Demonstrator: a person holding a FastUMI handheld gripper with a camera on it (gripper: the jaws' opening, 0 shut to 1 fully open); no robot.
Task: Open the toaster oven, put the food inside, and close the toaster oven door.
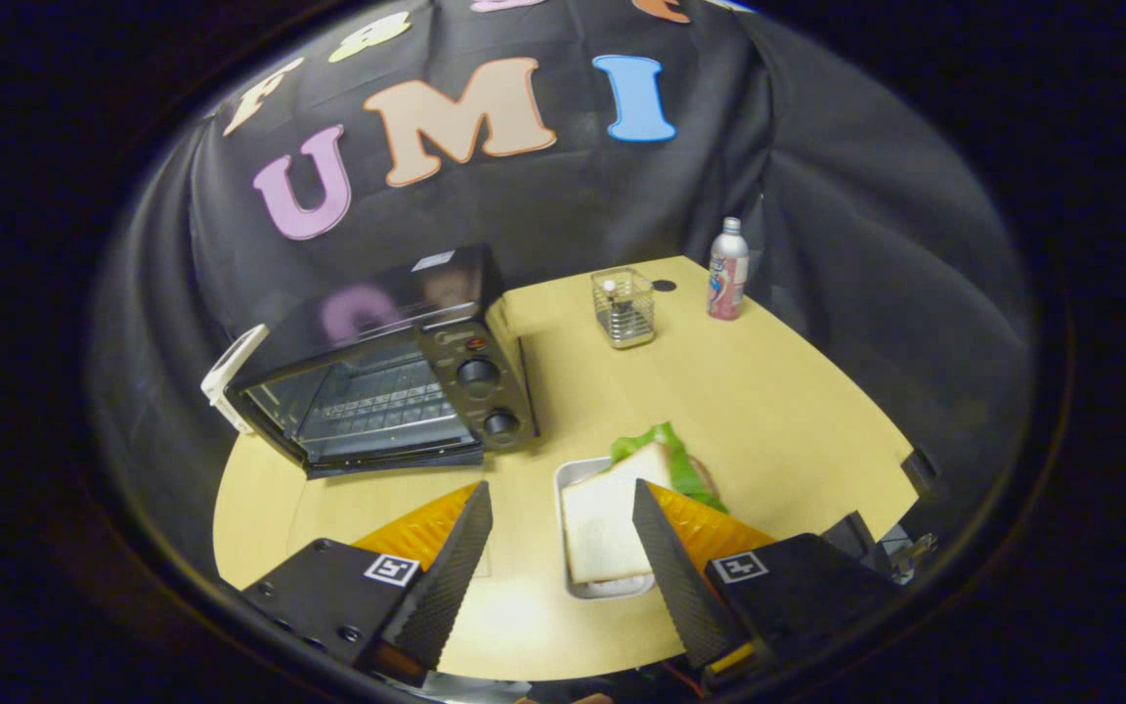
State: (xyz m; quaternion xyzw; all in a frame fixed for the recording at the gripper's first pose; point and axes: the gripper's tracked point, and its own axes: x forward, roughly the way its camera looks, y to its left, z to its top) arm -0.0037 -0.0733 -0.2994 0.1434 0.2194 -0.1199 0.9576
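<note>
Between the fingers, toward the right one, sits the sandwich: white bread slice on top, green lettuce sticking out at the far side, all resting on a small white tray on the wooden table. The gripper is spread wide, holding nothing; the right finger overlaps the sandwich's right edge in view, and contact cannot be told. The left finger is well clear to the left over bare table. Ahead and left of the fingers stands the black toaster oven, door already dropped open, wire rack visible inside, two knobs on its right panel. Beyond the sandwich, farther back, are a wire mesh holder and a bottle, both well apart from the work. Step in hand, as judged: picking up the food, since the oven is open and the food is still on the tray. To do it well: shift the gripper right so the sandwich is centred between the fingers, come down low enough to catch both bread slices, not just the top one. Close gently, as soft bread will squash and the filling may slide out. Keep it level when lifting, then carry it left and forward to the rack, clearing the open door's edge.
</note>
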